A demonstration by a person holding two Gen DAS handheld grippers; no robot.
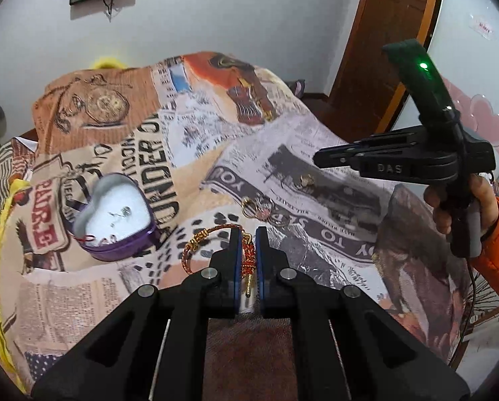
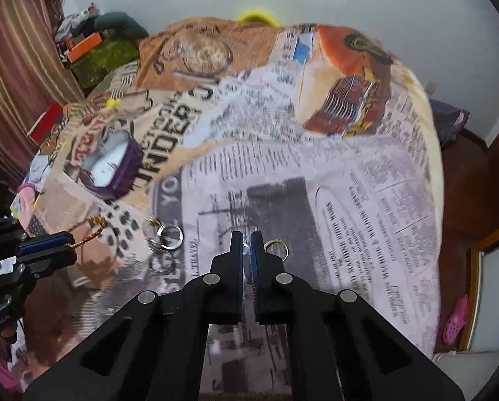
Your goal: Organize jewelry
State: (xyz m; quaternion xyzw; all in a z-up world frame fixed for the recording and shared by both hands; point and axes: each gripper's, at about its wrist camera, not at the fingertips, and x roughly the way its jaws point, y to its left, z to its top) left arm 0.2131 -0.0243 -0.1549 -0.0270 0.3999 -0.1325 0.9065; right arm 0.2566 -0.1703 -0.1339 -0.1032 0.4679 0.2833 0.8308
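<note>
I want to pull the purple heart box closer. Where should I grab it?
Take the heart box by its near purple wall, I think, coming straight down from above: one finger inside, one outside. It sits open side up, its wall stands upright and thin, and the whole box looks too wide to pinch across.

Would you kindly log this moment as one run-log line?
left gripper: shut on red-gold cord bracelet | right gripper: shut on small silver ring | heart-shaped purple box: open
</note>
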